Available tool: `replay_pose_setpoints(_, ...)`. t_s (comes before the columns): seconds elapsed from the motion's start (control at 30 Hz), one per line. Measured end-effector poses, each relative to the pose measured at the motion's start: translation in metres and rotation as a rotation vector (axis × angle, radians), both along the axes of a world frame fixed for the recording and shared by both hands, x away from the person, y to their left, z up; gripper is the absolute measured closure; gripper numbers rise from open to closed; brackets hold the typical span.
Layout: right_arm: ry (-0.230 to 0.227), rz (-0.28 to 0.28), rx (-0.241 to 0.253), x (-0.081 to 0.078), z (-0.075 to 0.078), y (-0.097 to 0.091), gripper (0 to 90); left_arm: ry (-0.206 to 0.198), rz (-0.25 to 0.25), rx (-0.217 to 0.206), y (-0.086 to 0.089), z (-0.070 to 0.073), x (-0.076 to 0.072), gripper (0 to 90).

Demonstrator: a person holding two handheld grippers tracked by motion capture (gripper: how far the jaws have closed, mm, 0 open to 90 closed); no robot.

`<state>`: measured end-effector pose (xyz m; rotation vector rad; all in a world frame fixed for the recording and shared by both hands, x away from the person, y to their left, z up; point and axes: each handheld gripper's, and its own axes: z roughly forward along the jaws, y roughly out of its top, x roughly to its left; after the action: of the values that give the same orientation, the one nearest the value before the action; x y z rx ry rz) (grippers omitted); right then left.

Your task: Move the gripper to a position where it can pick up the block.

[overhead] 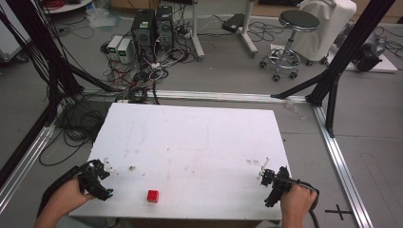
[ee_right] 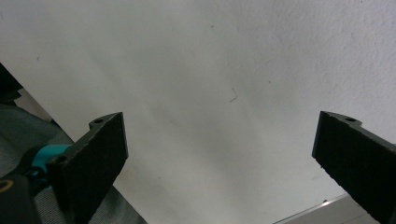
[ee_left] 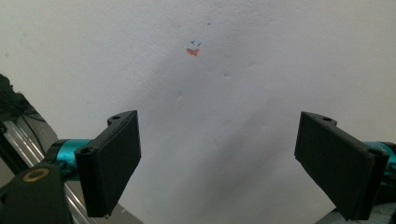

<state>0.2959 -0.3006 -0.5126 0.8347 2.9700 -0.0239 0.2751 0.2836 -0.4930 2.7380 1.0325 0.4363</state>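
Over on the left, the left hand (overhead: 64,199) holds the left gripper (overhead: 97,179) at the near-left corner of the white table (overhead: 190,137), just past the table's left edge. In the left gripper view its jaws stand wide apart with nothing between them, only bare tabletop ahead and a small orange-red smudge (ee_left: 192,52) with faint blue flecks farther out on the surface.

Moving along the near edge, a small red cube (overhead: 152,195) sits on the table by itself, closer to the left gripper than to the right, touched by neither.

Across to the right, the right hand (overhead: 297,204) grips the right gripper (overhead: 272,183) at the near-right corner, its black cable (overhead: 313,209) looping around the hand. The right gripper view shows its jaws spread wide too, empty, with plain white surface in front and a tiny dark scratch (ee_right: 233,97) on it.

Beyond the table, computer towers (overhead: 152,28) and tangled wires lie on the floor at the left, and a round stool (overhead: 290,40) stands at the right.
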Motion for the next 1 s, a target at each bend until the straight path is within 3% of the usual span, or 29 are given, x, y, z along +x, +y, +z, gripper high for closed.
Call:
replay_pose_setpoints(0.13, 0.001, 0.003, 0.002, 0.000, 0.000, 0.000, 2.5, -0.026, -0.027, -0.002, -0.004, 0.002, -0.001, 14.8)
replay_pose_setpoints(0.33, -0.001, 0.002, 0.011, 0.000, 0.000, -0.001, 2.5, -0.027, -0.068, 0.001, -0.009, 0.006, 0.000, 14.9)
replay_pose_setpoints(0.6, -0.004, -0.008, 0.018, -0.001, 0.000, -0.001, 2.5, -0.018, -0.123, 0.007, -0.017, 0.011, 0.002, 14.8)
replay_pose_setpoints(0.73, -0.008, -0.007, 0.020, -0.001, 0.000, -0.002, 2.5, -0.002, -0.183, 0.030, -0.025, 0.014, 0.004, 14.8)
replay_pose_setpoints(0.87, -0.010, -0.007, 0.025, -0.001, 0.001, -0.003, 2.5, 0.004, -0.206, 0.028, -0.030, 0.016, 0.005, 14.8)
replay_pose_setpoints(1.0, -0.013, -0.004, 0.027, -0.001, 0.001, -0.003, 2.5, 0.021, -0.267, 0.037, -0.039, 0.021, 0.007, 14.7)
